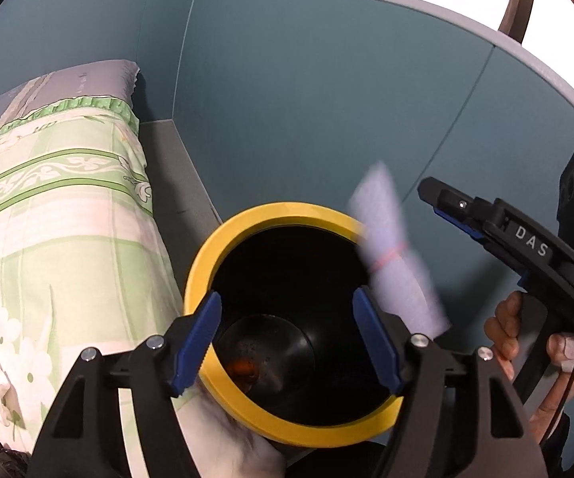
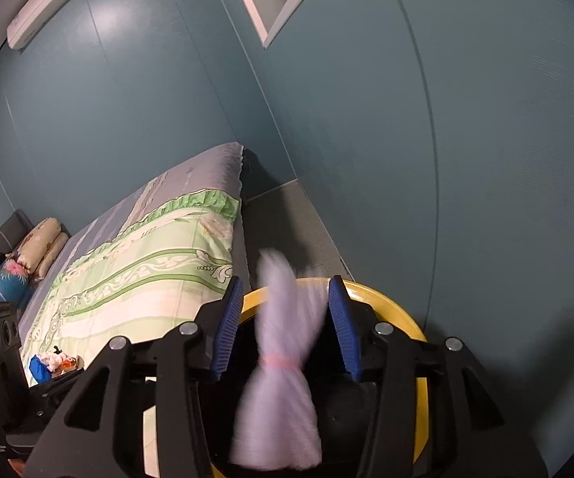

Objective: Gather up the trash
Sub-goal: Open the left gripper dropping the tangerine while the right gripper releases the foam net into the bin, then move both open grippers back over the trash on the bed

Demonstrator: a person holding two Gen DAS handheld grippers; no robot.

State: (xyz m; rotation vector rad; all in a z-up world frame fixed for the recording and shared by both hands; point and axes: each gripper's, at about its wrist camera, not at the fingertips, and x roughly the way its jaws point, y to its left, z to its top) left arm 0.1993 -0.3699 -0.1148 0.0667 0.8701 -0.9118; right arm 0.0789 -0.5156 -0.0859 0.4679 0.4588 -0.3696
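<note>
A black bin with a yellow rim (image 1: 247, 219) fills the lower middle of the left wrist view, and my left gripper (image 1: 287, 342) stands open over its mouth. A pale lilac bag tied with a pink band (image 1: 394, 255) is blurred in the air at the bin's right rim, apart from both grippers. My right gripper (image 1: 442, 207) shows at the right, open. In the right wrist view the same bag (image 2: 283, 362) hangs free between the open right gripper's (image 2: 287, 326) blue pads (image 2: 227, 330), above the bin's yellow rim (image 2: 390, 306). Something orange lies at the bin's bottom (image 1: 243, 368).
A bed with a green floral cover (image 1: 48, 215) lies left of the bin, against teal walls (image 1: 307, 91). Crumpled scraps (image 2: 54, 362) lie on the bed's near end, and pillows (image 2: 42, 245) at its far end. A narrow grey floor strip (image 2: 283, 223) runs between bed and wall.
</note>
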